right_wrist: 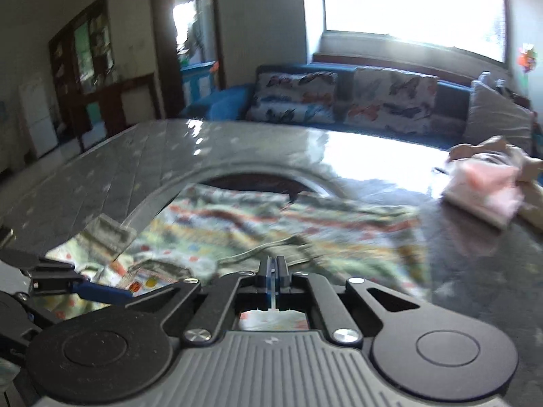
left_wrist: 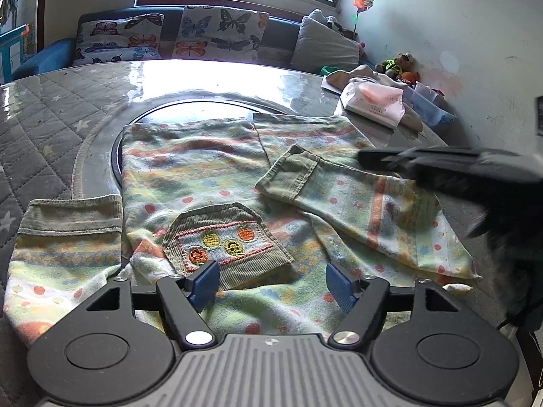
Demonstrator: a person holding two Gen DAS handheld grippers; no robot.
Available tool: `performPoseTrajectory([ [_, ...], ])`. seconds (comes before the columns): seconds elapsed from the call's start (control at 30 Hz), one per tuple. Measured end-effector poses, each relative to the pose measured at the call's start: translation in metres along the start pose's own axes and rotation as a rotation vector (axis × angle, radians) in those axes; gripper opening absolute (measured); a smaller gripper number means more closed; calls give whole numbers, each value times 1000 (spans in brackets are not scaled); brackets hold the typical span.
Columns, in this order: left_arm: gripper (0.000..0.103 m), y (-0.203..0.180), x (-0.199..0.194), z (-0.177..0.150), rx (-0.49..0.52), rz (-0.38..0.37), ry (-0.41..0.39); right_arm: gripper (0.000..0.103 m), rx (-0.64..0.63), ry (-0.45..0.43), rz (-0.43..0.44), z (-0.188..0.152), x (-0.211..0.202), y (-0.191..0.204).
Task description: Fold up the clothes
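Note:
A child's pastel patterned top (left_wrist: pixel 203 169) lies flat on the table, front up, with a corduroy pocket (left_wrist: pixel 227 240) stitched with fruit. Its right sleeve (left_wrist: pixel 356 200) is folded inward across the body, while the left sleeve (left_wrist: pixel 68 237) lies stretched out to the side. My left gripper (left_wrist: pixel 271 283) hovers open over the hem just below the pocket, nothing between its blue pads (left_wrist: pixel 203 281). My right gripper (right_wrist: pixel 274 268) is shut, pads together with no cloth visibly in them, blurred above the folded sleeve; its dark body (left_wrist: pixel 441 166) shows at the right in the left wrist view.
The table (left_wrist: pixel 68 108) has a grey quilted cover under glossy plastic and a dark round inset (left_wrist: pixel 190 110). A pink tissue pack (left_wrist: pixel 373 101) and crumpled cloth (left_wrist: pixel 359 76) sit at the back right. Behind stands a blue sofa with butterfly cushions (left_wrist: pixel 217 30); a wall runs along the right.

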State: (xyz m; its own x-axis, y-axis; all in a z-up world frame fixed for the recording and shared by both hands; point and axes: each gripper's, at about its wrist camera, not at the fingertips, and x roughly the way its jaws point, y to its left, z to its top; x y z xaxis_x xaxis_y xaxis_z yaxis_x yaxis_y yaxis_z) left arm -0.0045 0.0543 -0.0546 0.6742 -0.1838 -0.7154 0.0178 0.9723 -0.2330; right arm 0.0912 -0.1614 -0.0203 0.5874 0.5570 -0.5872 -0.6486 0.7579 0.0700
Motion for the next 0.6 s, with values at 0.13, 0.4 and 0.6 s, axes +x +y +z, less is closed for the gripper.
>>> performPoseTrajectory([
  [0.13,73,-3,0,2,6,4,12,1,45,-56,-69,1,-29,-25],
  [0.4,73,-16,1,7,32,-4,2,4,80,-11,-92,-8,-49,-54],
  [0.6,73,-21,-3,1,51,-3,6,12,69,62,31,-10,-5,-32],
])
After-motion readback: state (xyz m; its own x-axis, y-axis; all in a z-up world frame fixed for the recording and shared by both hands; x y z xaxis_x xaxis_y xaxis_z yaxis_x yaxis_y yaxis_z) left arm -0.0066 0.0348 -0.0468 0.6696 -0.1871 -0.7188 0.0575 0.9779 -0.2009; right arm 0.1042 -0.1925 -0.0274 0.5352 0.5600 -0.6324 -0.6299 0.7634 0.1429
